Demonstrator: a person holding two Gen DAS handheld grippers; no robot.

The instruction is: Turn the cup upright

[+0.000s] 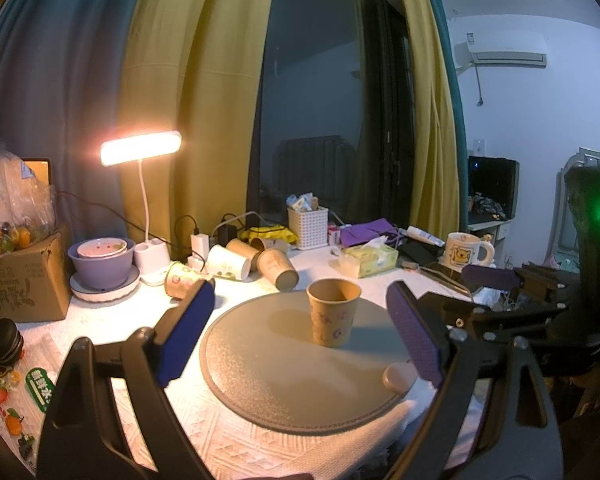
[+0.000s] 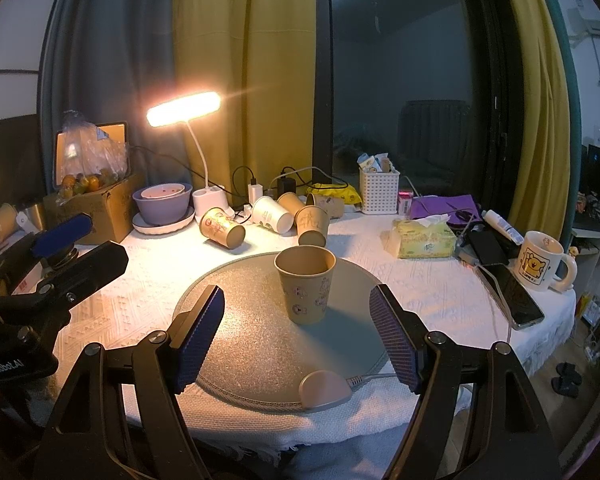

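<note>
A brown paper cup (image 2: 305, 286) stands upright, mouth up, on the far half of a round grey mat (image 2: 260, 344) laid over the white tablecloth (image 2: 432, 300); in the left wrist view the same cup (image 1: 333, 312) sits toward the far right part of the mat (image 1: 268, 372); the cup is touched by neither tool. The right gripper (image 2: 298, 338) is spread wide, its blue-padded fingers (image 2: 200, 340) apart and holding nothing, the cup lying just beyond and between the tips; the left gripper (image 1: 300, 332) is likewise released, its pads (image 1: 186, 332) set wide with nothing between them, the cup ahead of the gap and nearer the right-hand finger. Seen from the right wrist view, the left gripper (image 2: 60, 240) hangs off the left side of the table, well apart from the cup; from the left wrist view, the right gripper (image 1: 496, 280) shows at the right, beyond the mat's edge. A pinkish oval tab (image 2: 325, 390) lies at the near rim of the mat. Behind the mat several paper cups (image 2: 266, 216) lie on their sides in a loose cluster; a lit desk lamp (image 2: 184, 109) glows above a purple bowl (image 2: 162, 202); a yellow tissue box (image 2: 424, 240), a white mug (image 2: 540, 260) and a phone (image 2: 512, 294) sit at the right; a white basket (image 2: 379, 191) stands near the dark window.
</note>
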